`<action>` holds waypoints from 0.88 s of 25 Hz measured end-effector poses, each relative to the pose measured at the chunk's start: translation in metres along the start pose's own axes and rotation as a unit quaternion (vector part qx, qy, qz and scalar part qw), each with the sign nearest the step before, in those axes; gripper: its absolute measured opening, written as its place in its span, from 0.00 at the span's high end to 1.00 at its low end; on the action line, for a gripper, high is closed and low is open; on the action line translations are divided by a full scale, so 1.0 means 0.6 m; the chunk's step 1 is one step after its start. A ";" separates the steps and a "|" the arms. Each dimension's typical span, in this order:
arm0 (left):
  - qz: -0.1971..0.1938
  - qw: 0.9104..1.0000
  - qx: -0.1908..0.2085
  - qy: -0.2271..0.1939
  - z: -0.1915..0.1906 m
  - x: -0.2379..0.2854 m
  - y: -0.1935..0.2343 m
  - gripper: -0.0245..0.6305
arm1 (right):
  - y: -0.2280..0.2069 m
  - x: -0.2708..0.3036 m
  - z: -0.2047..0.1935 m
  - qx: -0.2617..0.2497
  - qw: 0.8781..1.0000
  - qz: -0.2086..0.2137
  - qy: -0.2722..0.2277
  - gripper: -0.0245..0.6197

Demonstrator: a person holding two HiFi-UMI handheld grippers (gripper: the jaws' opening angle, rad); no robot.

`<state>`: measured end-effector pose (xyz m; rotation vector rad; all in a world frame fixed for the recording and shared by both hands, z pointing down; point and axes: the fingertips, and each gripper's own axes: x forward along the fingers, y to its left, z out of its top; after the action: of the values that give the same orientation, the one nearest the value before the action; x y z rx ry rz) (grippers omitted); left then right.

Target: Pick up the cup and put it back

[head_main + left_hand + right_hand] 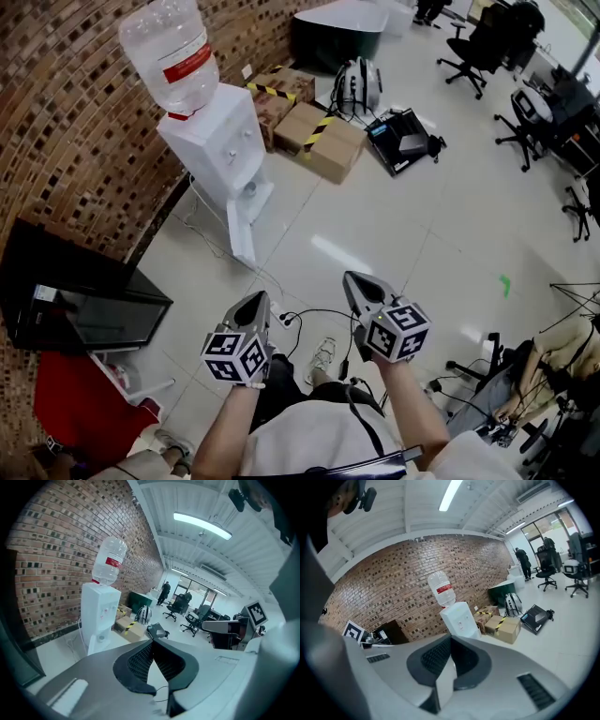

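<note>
A white water dispenser (220, 145) with a clear bottle on top stands against the brick wall; it also shows in the left gripper view (99, 613) and the right gripper view (460, 618). A small pale round thing (248, 188) sits in its tap recess; I cannot tell if it is the cup. Both grippers are held up in front of the person, well short of the dispenser. My left gripper (262, 300) is shut and empty, its jaws meeting at the tip (152, 641). My right gripper (353, 280) is shut too, with nothing between its jaws (450, 638).
Cardboard boxes (323, 139) with yellow-black tape, a backpack (357, 87) and an open black case (401, 138) lie on the floor beyond the dispenser. A black cabinet (75, 300) stands at the left. Office chairs (478, 52) fill the far right. Cables (305, 323) trail on the floor.
</note>
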<state>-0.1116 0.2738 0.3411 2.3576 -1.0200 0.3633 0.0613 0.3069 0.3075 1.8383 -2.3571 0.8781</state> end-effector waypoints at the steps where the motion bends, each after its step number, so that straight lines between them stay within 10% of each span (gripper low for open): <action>1: -0.001 1.000 0.001 -0.003 0.000 0.008 -0.009 0.99 | -0.005 -0.001 0.000 -0.003 1.000 0.004 0.001 0.94; 22: 0.050 0.998 -0.028 -0.014 0.057 0.214 0.062 0.99 | -0.073 0.216 0.078 -0.076 0.992 0.076 0.059 0.94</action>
<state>-0.0508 0.1573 0.3838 2.2723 -1.1491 0.3362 0.0762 0.1654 0.3317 1.5266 -2.4408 0.7714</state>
